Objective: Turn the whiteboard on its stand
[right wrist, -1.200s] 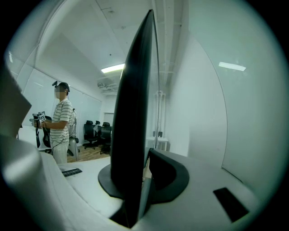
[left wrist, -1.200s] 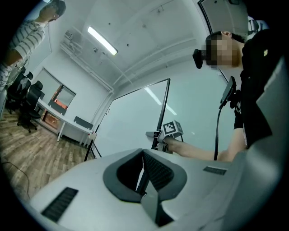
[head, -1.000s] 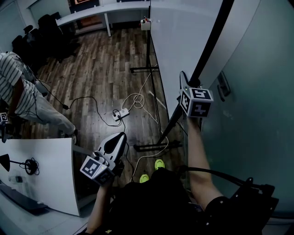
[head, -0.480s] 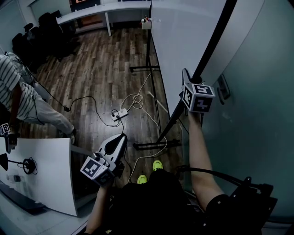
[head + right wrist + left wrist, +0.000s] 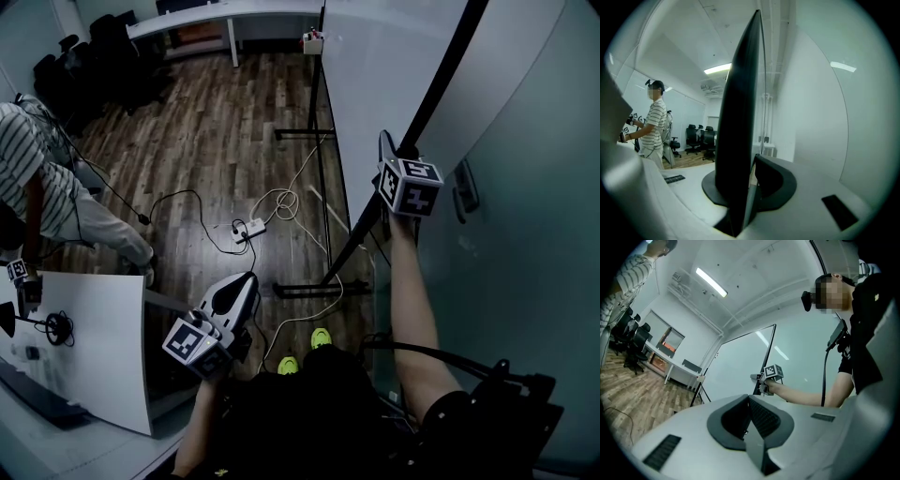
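The whiteboard (image 5: 384,84) stands tall on its black stand (image 5: 314,289), seen steeply from above in the head view. My right gripper (image 5: 394,155) is shut on the board's black frame edge (image 5: 441,75), arm stretched forward. In the right gripper view the dark edge (image 5: 740,117) runs upright between the jaws of the right gripper (image 5: 751,180). My left gripper (image 5: 239,286) hangs low near my body, shut with nothing in it. The left gripper view shows its closed jaws (image 5: 749,423), with the board (image 5: 740,366) and the right gripper (image 5: 761,380) beyond.
A power strip with looping cables (image 5: 248,228) lies on the wooden floor beside the stand's feet. A person in a striped shirt (image 5: 37,178) stands at the left by a white table (image 5: 94,347). A glass wall (image 5: 534,234) runs close along the right.
My right gripper has drifted a little to the right and away from me with the board's edge still in it. The left gripper has hardly moved.
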`<state>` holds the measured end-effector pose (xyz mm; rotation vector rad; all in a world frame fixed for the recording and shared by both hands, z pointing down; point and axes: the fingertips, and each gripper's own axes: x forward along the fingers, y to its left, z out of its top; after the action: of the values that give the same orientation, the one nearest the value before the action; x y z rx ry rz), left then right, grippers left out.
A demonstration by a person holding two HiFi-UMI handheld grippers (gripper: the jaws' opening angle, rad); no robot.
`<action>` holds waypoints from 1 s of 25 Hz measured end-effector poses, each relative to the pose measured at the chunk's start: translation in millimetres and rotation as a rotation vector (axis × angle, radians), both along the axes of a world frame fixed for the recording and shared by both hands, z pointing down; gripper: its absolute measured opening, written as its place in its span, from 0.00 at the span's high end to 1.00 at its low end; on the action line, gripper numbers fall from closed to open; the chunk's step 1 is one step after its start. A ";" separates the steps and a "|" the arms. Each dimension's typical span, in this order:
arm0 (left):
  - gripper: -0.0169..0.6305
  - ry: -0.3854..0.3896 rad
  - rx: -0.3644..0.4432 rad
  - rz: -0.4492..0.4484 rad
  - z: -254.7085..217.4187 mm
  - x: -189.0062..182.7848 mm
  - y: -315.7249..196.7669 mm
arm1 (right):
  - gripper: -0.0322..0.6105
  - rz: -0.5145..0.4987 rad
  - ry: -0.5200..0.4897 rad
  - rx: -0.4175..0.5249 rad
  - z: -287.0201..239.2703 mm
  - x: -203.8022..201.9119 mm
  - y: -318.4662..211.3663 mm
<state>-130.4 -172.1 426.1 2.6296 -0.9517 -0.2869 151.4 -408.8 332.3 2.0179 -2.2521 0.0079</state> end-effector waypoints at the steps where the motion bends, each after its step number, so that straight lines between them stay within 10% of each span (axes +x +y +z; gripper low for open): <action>1: 0.99 0.001 0.001 -0.002 -0.9 1.3 -1.8 | 0.85 -0.001 0.001 0.000 -0.3 0.8 -2.8; 25: 0.99 -0.016 0.013 0.019 -2.4 37.8 -23.4 | 0.85 -0.002 0.006 -0.006 8.1 30.3 -59.5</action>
<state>-92.6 -195.5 423.8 2.6550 -0.9322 -0.2681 181.8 -468.4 340.4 2.0100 -2.2483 0.0079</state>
